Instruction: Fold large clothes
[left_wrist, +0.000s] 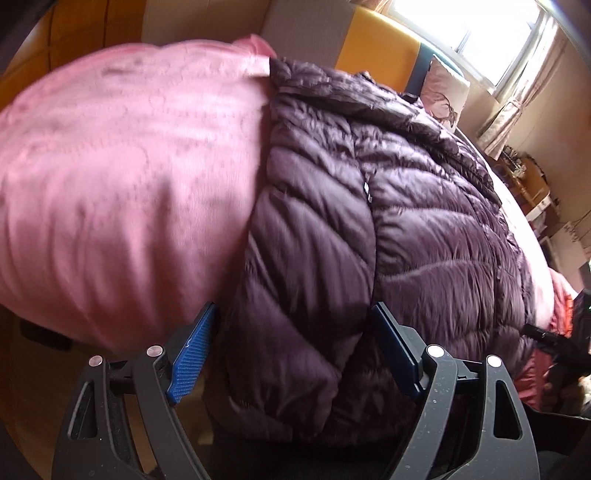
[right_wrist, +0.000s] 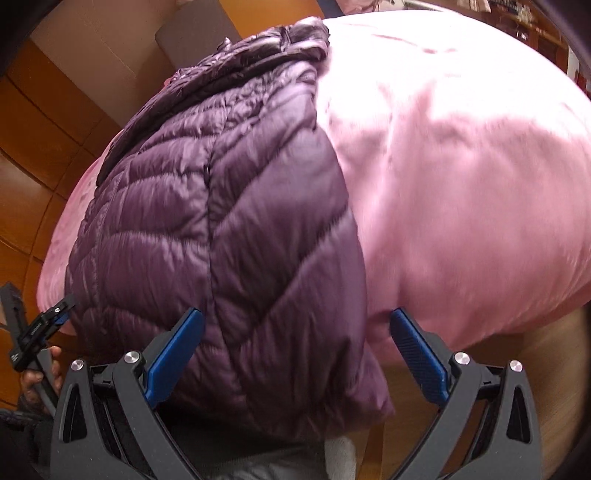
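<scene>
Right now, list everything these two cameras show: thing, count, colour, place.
Puffer jacket: one, dark purple, quilted, lying on the bedding.
Bedding: one, pink, under and beside the jacket.
Pillow: one, pale patterned, far end near the window.
Window: one, bright, top right, curtained.
Floor: brown wood, left of the bed.
Left gripper: black, blue pads, open over the jacket's near edge.
Right gripper: same, open over the jacket's near edge.
</scene>
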